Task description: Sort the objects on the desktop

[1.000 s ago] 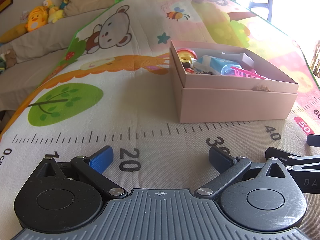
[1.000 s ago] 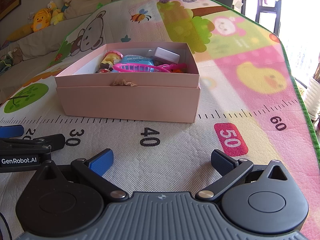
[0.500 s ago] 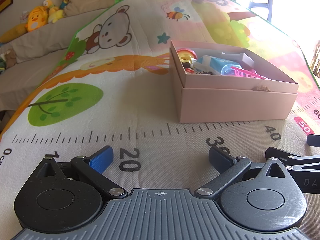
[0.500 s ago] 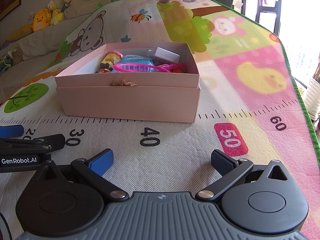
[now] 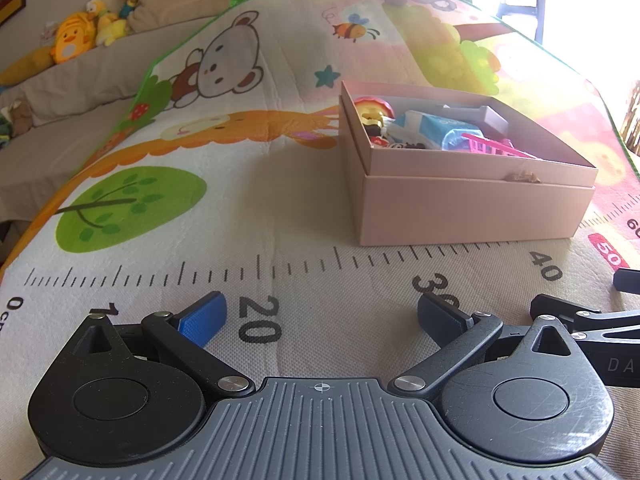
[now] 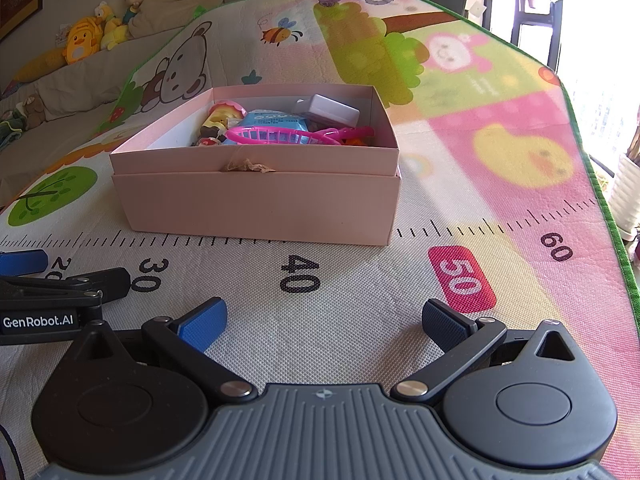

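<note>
A pink cardboard box [image 5: 472, 208] [image 6: 260, 204] sits on the cartoon play mat. Inside it lie a pink toy racket [image 6: 276, 135], a blue packet [image 6: 274, 122], a grey block [image 6: 330, 110] and a small figure [image 6: 222, 116]. My left gripper [image 5: 322, 314] rests low on the mat near the "20" mark, open and empty, with the box ahead to its right. My right gripper [image 6: 324, 320] stands open and empty near the "40" mark, the box straight ahead. Each gripper appears at the edge of the other's view.
The play mat [image 6: 500, 152] carries a printed ruler and cartoon animals. Plush toys [image 5: 80, 36] sit on a grey sofa at the back left. A white pot [image 6: 630, 196] stands off the mat's right edge.
</note>
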